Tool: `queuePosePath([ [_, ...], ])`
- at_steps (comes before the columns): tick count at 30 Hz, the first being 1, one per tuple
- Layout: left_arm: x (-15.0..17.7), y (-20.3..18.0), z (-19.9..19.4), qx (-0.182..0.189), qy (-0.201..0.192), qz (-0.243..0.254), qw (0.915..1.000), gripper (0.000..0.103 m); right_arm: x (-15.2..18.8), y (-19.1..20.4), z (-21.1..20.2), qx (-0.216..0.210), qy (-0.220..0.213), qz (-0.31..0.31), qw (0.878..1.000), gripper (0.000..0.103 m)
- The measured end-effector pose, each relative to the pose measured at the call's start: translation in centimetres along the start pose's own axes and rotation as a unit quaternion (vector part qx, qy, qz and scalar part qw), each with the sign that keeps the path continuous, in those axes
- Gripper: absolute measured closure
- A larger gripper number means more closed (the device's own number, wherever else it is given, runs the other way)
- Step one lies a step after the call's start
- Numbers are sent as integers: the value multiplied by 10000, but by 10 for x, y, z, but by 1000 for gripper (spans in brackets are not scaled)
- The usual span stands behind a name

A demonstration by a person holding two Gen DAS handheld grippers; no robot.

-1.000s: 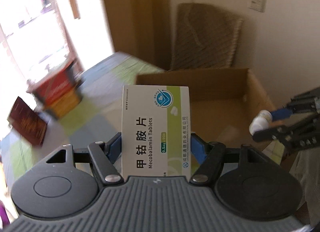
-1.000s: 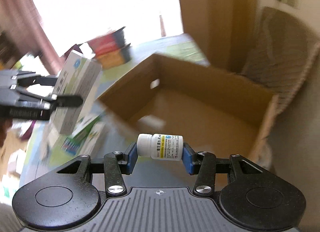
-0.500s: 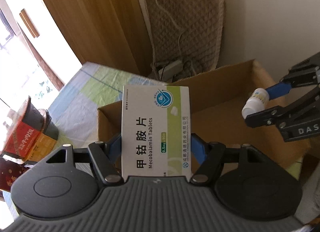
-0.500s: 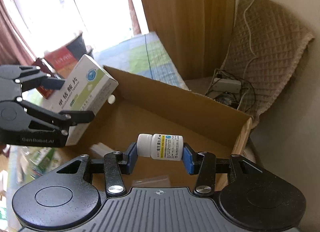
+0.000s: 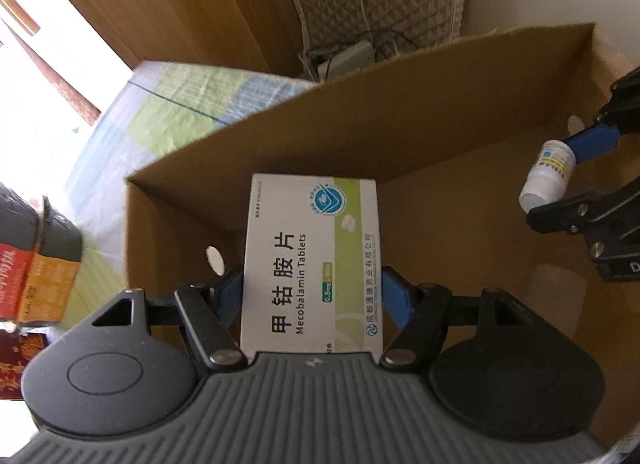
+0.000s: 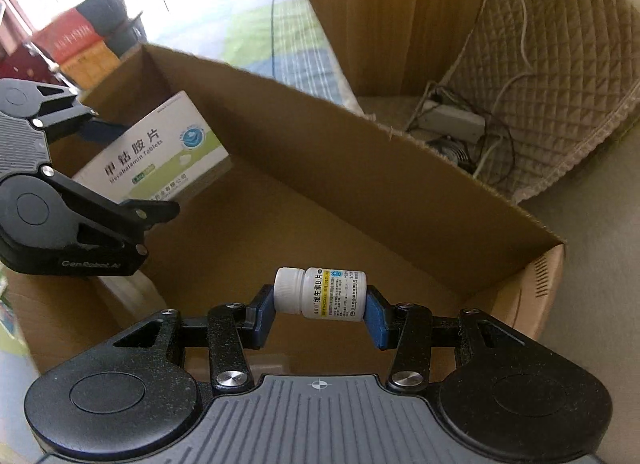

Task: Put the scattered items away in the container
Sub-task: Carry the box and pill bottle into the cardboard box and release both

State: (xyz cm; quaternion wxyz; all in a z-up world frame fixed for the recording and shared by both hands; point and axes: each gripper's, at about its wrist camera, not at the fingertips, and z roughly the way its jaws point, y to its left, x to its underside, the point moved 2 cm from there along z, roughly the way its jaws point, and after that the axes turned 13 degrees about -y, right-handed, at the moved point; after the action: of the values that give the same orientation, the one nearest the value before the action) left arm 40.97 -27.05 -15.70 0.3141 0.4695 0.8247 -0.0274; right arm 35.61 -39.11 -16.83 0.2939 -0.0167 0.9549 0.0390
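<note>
left gripper (image 5: 312,296) clamped on tablet box (image 5: 314,260); right gripper (image 6: 320,314) pinching pill bottle (image 6: 322,294) above cardboard box (image 6: 360,167)

Open cardboard box (image 6: 400,191) across mid-frame, top unobstructed. Bare floor inside at centre and right of right wrist view. Far wall standing tall along upper centre. Left gripper (image 6: 132,167) with medicine carton (image 6: 160,155) filling left of box interior. Right gripper (image 5: 556,187) with white bottle (image 5: 550,175) at right edge in left wrist view. Red cans (image 5: 36,264) outside, left edge.
</note>
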Motion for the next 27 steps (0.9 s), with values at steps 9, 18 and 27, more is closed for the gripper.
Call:
queuePosePath([
  [9,10,-5,26,32,182,147,9997,31,8,6,24,321,381,-34,9988,53],
  [18,15,-11,27,-71,228,475,9986,3,10,28,23,408,377,-490,9973,12],
  [27,4,-18,26,-148,205,638,9976,1,11,34,3,316,205,-370,9986,7],
])
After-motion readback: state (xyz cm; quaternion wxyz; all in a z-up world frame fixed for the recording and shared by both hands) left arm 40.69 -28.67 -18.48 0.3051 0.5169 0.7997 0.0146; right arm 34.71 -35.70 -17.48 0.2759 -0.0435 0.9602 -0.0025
